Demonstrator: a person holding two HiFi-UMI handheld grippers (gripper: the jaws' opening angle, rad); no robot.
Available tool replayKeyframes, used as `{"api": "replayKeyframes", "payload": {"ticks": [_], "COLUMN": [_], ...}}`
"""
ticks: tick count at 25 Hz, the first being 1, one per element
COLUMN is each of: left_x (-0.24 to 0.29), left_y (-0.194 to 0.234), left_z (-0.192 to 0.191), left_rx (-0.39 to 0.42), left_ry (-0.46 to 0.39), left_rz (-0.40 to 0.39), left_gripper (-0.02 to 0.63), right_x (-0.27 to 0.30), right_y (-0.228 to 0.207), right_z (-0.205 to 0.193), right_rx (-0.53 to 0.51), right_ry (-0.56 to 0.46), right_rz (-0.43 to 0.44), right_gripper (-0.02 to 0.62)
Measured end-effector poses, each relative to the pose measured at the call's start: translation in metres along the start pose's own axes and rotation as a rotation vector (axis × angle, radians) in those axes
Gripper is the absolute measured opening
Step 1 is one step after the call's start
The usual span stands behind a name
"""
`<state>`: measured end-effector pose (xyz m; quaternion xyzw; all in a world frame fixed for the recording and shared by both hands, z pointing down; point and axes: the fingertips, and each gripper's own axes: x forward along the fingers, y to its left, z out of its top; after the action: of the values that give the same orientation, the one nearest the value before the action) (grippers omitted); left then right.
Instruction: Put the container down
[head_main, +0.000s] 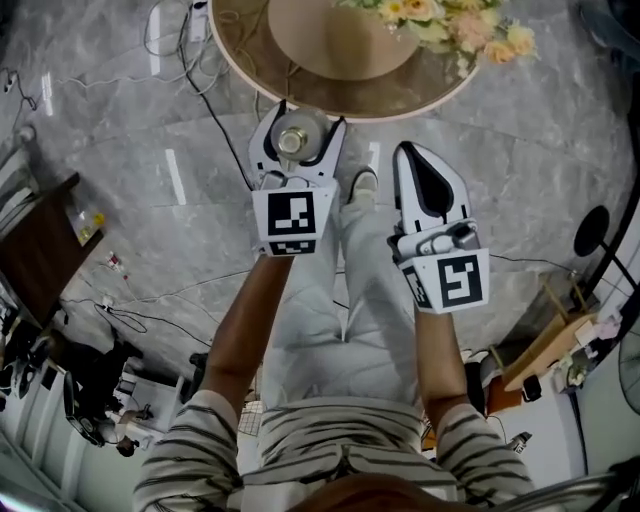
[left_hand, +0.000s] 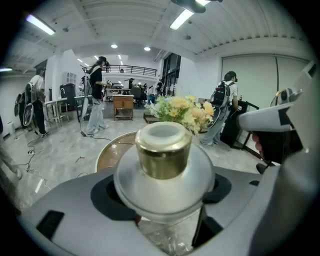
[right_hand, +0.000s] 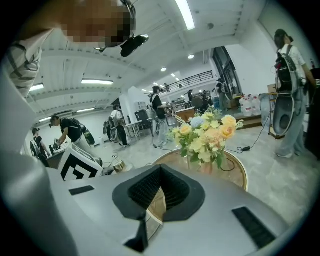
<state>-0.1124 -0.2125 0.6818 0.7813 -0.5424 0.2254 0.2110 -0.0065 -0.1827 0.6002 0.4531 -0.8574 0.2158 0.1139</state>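
Observation:
The container (head_main: 293, 140) is a clear glass jar with a gold cap and a white top, seen close up in the left gripper view (left_hand: 163, 150). My left gripper (head_main: 308, 122) is shut on it, its two white fingers hugging the jar's sides, and holds it in the air just before the near rim of a round wooden table (head_main: 250, 60). My right gripper (head_main: 410, 152) hovers to the right at the same height, shut with nothing in it; its black pads (right_hand: 172, 192) meet at the tips.
A bouquet of yellow and peach flowers (head_main: 450, 25) stands on the table's right part (right_hand: 235, 167). Cables (head_main: 190, 80) run over the grey marble floor. Dark furniture (head_main: 40, 250) stands at the left, wooden stands (head_main: 550, 340) at the right. Several people (left_hand: 95, 95) stand in the hall behind.

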Motion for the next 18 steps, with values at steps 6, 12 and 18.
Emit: {"api": "replayKeyframes", "payload": {"ticks": [6,12,18], "left_x": [0.033,0.067,0.098], "left_y": [0.004,0.004,0.013], "left_z": [-0.026,-0.042,-0.059], "left_rx": [0.03,0.057,0.079], "left_ry": [0.027,0.046,0.061], "left_rz": [-0.017,-0.018,-0.014], "left_gripper": [0.333,0.332,0.333], "right_x": [0.013,0.021,0.028], "right_y": [-0.002,-0.007,-0.012], "right_z": [-0.013,-0.023,-0.033], "right_rx": [0.009,0.021,0.023], "right_ry": [-0.003,0.004,0.028], "right_rz": [-0.002,0.003,0.003], "right_gripper": [0.009,0.009,0.009]}}
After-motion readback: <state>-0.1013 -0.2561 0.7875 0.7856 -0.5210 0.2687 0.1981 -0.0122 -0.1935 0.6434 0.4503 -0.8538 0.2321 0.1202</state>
